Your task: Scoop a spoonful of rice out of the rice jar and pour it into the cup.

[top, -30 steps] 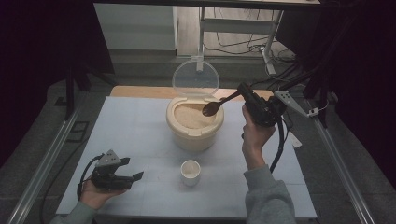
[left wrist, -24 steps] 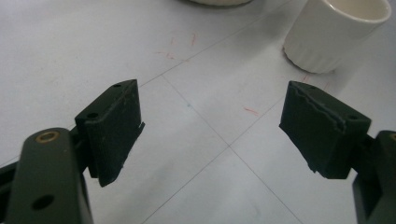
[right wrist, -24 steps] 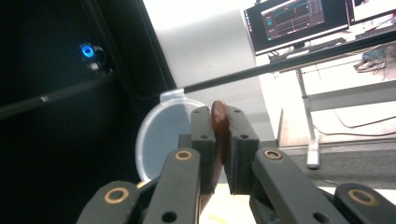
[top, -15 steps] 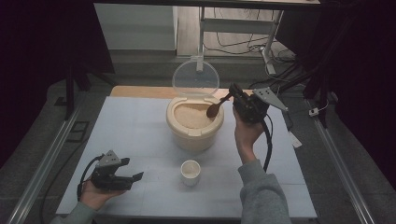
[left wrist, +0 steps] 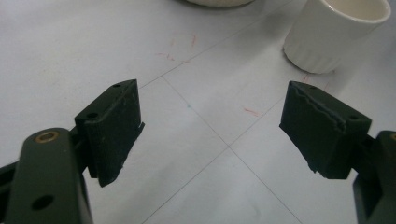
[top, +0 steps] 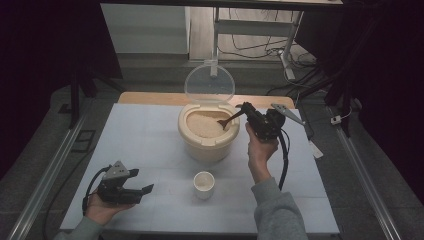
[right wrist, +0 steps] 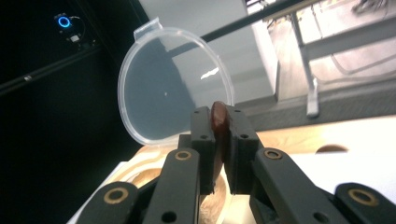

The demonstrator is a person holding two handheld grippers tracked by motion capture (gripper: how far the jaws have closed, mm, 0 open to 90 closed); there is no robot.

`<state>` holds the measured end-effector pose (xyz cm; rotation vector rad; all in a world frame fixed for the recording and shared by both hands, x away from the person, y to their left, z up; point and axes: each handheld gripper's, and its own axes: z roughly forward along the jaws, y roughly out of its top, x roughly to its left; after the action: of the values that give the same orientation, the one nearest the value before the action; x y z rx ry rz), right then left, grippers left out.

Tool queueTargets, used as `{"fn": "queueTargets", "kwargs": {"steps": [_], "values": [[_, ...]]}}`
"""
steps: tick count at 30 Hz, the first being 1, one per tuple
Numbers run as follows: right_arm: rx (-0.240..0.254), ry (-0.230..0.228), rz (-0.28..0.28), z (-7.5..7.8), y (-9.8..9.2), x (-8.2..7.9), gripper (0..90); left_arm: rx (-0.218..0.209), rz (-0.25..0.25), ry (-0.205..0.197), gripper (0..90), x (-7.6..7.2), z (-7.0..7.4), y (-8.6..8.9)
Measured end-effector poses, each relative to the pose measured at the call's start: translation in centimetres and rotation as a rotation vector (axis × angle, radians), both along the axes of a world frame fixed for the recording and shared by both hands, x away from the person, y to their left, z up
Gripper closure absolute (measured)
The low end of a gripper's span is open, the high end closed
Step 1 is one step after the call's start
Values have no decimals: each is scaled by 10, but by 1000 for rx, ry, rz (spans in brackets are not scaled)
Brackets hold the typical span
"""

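Note:
A cream container (top: pixel 206 142) full of tan grain stands mid-table, its clear round lid (top: pixel 209 84) hinged up behind it. My right gripper (top: pixel 249 113) is shut on the handle of a brown spoon (top: pixel 226 120), whose bowl dips into the grain. In the right gripper view the spoon handle (right wrist: pixel 217 122) sits pinched between the two jaws, with the lid (right wrist: pixel 173 102) beyond. A small white cup (top: pixel 204 183) stands in front of the container. My left gripper (top: pixel 142 187) rests open near the table's front left, and its own view has the cup (left wrist: pixel 334 32) at upper right.
The white table (top: pixel 150 140) has a wooden strip along its far edge. A metal rail (top: pixel 50 170) runs along the left side and another along the right. A white tag (top: pixel 315 149) lies at the right edge. The right gripper's cable (top: pixel 285 160) hangs beside the forearm.
My right gripper moved left and down with the spoon, bringing its bowl from above the container's right rim into the grain. The left gripper has stayed still.

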<state>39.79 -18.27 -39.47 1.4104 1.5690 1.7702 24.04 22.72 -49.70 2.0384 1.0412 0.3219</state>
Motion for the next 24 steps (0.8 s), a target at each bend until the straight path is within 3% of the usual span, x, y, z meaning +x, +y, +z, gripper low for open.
{"fn": "queueTargets", "kwargs": {"steps": [5, 24], "values": [[97, 67, -1, -4, -4, 2, 824, 7, -7, -2, 203, 0, 0, -1], [286, 188, -44, -2, -24, 6, 836, 7, -6, -8, 206, 0, 1, -1]]}}
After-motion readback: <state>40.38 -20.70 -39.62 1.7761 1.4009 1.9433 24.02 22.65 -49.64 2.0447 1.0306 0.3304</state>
